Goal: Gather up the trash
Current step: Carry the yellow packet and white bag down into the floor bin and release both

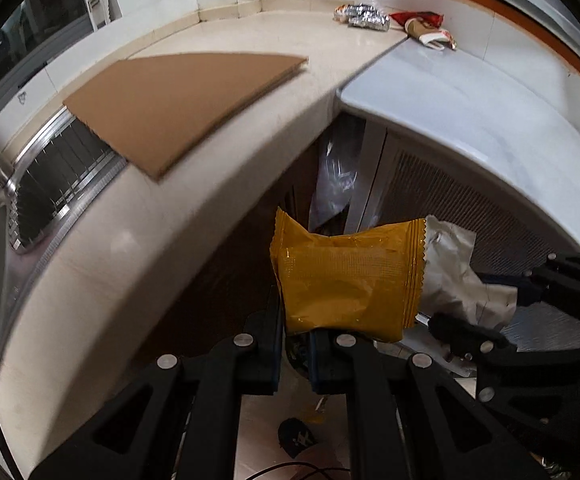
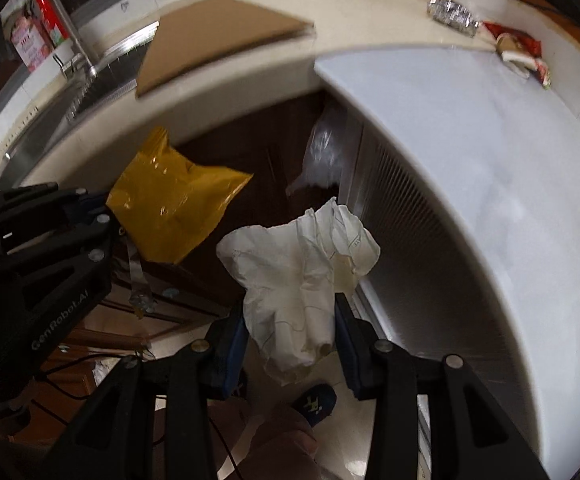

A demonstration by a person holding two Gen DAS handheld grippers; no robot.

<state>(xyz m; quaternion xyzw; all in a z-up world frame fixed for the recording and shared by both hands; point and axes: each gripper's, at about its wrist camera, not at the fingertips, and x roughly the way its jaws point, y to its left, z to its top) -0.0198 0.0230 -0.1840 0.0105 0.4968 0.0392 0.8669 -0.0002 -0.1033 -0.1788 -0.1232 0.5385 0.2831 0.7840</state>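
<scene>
Left wrist view: left gripper (image 1: 295, 340) clamped on yellow snack wrapper (image 1: 347, 276), held off the counter (image 1: 210, 152) edge; cardboard sheet (image 1: 178, 104) on counter.
Right wrist view: right gripper (image 2: 290, 344) pinching crumpled white paper (image 2: 301, 276) beside white appliance top (image 2: 469, 148).

Cream stone tabletop (image 1: 218, 32): flat brown cardboard sheet (image 1: 178, 104) centre-left of frame; crumpled silver foil wrapper (image 1: 363, 16) and red-white torn packet (image 1: 425, 28) upper right.
</scene>
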